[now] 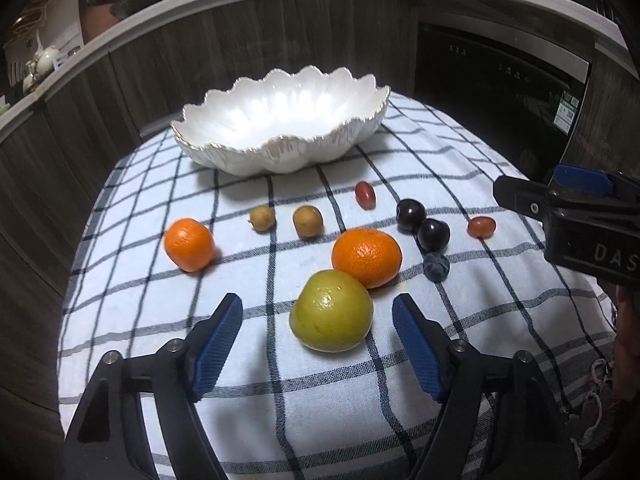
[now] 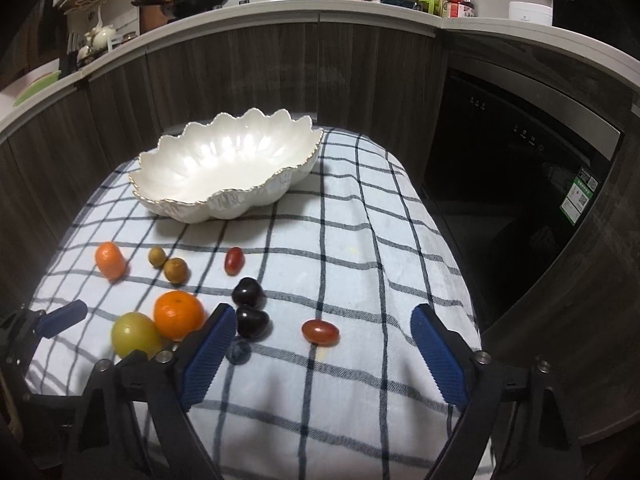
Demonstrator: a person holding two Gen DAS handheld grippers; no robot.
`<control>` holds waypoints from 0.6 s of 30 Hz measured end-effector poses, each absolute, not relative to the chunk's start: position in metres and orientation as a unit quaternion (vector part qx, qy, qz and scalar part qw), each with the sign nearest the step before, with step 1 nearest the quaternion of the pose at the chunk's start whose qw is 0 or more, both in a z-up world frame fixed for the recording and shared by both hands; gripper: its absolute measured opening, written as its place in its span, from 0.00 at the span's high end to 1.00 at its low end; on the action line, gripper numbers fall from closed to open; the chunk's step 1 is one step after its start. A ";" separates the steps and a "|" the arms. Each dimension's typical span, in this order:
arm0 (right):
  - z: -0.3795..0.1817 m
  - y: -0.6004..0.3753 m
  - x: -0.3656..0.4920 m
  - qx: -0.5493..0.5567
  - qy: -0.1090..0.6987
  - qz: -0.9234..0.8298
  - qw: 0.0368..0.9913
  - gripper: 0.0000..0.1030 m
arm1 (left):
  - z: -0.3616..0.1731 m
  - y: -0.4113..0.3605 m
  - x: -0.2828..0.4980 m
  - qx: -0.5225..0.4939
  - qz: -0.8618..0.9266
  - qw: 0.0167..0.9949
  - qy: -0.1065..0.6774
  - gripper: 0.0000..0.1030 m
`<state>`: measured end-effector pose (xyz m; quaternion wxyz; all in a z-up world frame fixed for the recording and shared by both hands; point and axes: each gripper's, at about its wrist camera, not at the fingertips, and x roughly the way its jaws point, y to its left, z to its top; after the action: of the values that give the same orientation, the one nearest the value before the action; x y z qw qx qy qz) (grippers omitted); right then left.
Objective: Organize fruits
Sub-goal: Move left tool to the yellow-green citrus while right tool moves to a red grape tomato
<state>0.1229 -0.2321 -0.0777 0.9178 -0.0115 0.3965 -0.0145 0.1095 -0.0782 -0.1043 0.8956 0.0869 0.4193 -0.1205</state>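
A white scalloped bowl [image 1: 280, 120] is seen empty at the back of the checked tabletop [image 1: 280, 400]. Fruits [image 1: 332, 310] are scattered before it. Left gripper [image 1: 318, 316] and right gripper [image 2: 324, 330] are held open. Dark cabinets [image 1: 240, 40] are seen behind.

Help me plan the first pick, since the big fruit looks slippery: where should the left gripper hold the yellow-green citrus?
Grip the yellow-green citrus across its widest middle, coming straight ahead and low with the open left gripper. It is round, and the orange touches only its far side, so both flanks look free.
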 end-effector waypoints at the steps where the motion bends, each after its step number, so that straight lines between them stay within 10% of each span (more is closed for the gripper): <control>1: -0.080 -0.232 0.125 -0.014 0.398 -0.014 0.917 0.20 | -0.107 -0.078 0.111 0.086 -0.121 0.894 0.423 0.30; 18: -0.122 -0.236 0.149 -0.009 0.454 -0.013 0.891 0.44 | -0.131 -0.076 0.123 0.068 -0.128 0.878 0.457 0.34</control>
<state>0.1488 -0.2360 -0.1216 0.8909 -0.0089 0.4540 -0.0127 0.1228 -0.0763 -0.1306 0.8777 0.0678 0.4568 -0.1276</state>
